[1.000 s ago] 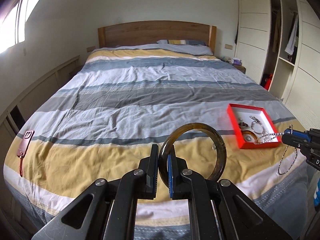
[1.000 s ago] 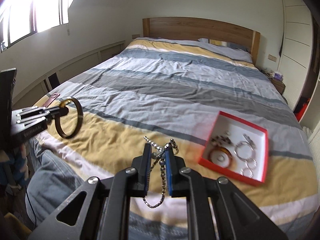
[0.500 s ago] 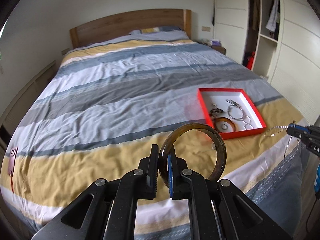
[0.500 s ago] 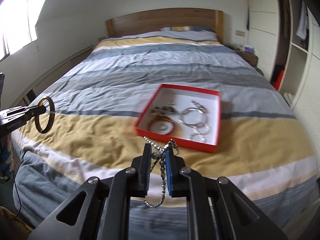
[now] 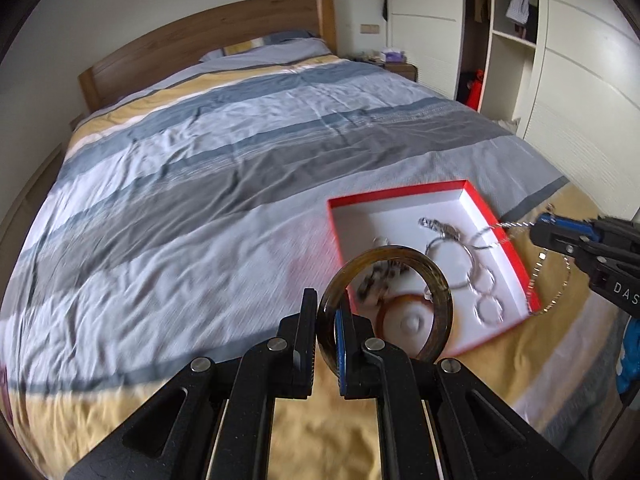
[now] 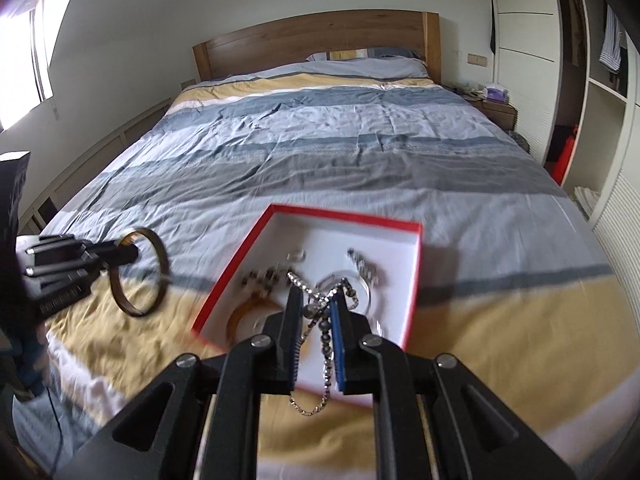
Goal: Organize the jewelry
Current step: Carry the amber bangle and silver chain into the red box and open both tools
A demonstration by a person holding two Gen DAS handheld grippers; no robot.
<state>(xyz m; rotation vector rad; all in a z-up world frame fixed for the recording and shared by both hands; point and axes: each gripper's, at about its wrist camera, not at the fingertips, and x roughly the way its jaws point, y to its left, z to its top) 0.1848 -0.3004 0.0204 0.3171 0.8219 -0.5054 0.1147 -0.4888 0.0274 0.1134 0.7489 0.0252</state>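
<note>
My left gripper [image 5: 324,312] is shut on a dark amber bangle [image 5: 438,280], held upright just left of the red box [image 5: 500,224]. It also shows in the right wrist view [image 6: 132,256] with the bangle [image 6: 160,264]. My right gripper [image 6: 316,300] is shut on a silver chain necklace [image 6: 326,356] that dangles over the box's near part [image 6: 414,280]. In the left wrist view the right gripper [image 5: 540,228] is at the box's right edge with the chain [image 5: 536,276] hanging. The white-lined box holds several rings, bracelets and an orange bangle [image 5: 390,304].
The box lies on a striped bed cover [image 5: 240,184] near the foot of the bed. A wooden headboard [image 6: 320,40] stands at the far end. A wardrobe and open shelves [image 5: 520,40] are on the right, a nightstand [image 6: 496,108] beside the bed.
Both grippers have moved in toward the red box, which is now much closer in both views. The chain now hangs over the box. Both grips are unchanged.
</note>
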